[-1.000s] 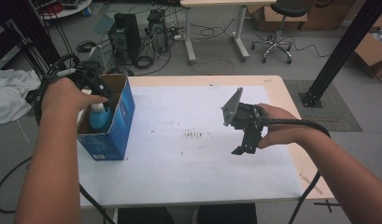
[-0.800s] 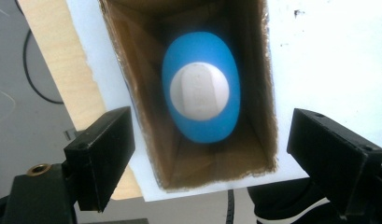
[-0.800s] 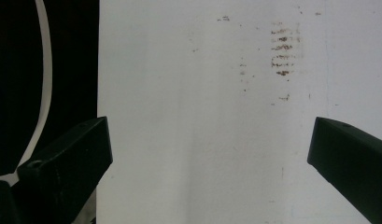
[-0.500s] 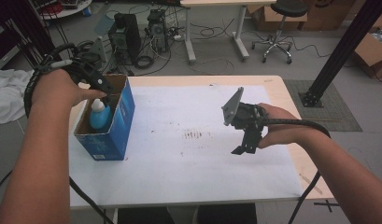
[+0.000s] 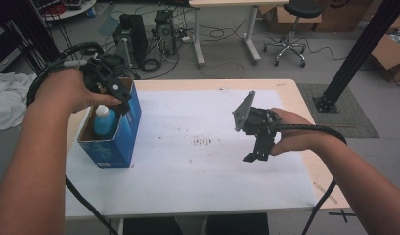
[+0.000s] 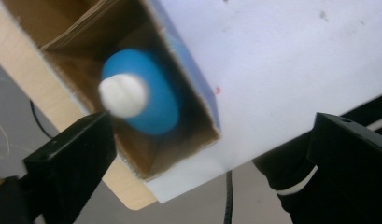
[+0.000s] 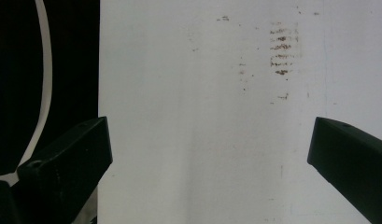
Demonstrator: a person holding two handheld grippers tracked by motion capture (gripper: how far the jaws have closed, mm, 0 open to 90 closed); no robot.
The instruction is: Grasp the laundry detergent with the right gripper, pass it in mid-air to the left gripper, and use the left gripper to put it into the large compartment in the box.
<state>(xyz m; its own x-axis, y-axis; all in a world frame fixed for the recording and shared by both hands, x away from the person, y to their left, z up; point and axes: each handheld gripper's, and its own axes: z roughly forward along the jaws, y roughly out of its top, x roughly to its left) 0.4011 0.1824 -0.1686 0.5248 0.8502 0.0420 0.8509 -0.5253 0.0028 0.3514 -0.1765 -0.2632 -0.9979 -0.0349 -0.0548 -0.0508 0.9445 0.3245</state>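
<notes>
A blue cardboard box (image 5: 117, 144) stands open-topped at the table's left edge. Inside it a blue bottle with a white cap (image 5: 103, 119) stands upright. My left gripper (image 5: 120, 100) hovers just above the box's far rim, open and holding nothing. In the left gripper view the bottle (image 6: 139, 95) sits below and between the wide-apart jaws of that gripper (image 6: 212, 158), inside the box (image 6: 198, 109). My right gripper (image 5: 256, 155) hangs open above the white sheet at the right, pointing down. The right gripper view has its own gripper (image 7: 209, 161) with jaws wide apart over bare sheet.
A white sheet (image 5: 188, 181) covers most of the wooden table, with brown smudges (image 5: 202, 142) near its middle. Beyond the table are computer towers (image 5: 131, 32), floor cables, an office chair (image 5: 288, 29) and a black post (image 5: 354, 54). White cloth (image 5: 7, 105) lies at far left.
My left gripper has lifted a little up and back from the bottle, which stays in the box. The right gripper has held still.
</notes>
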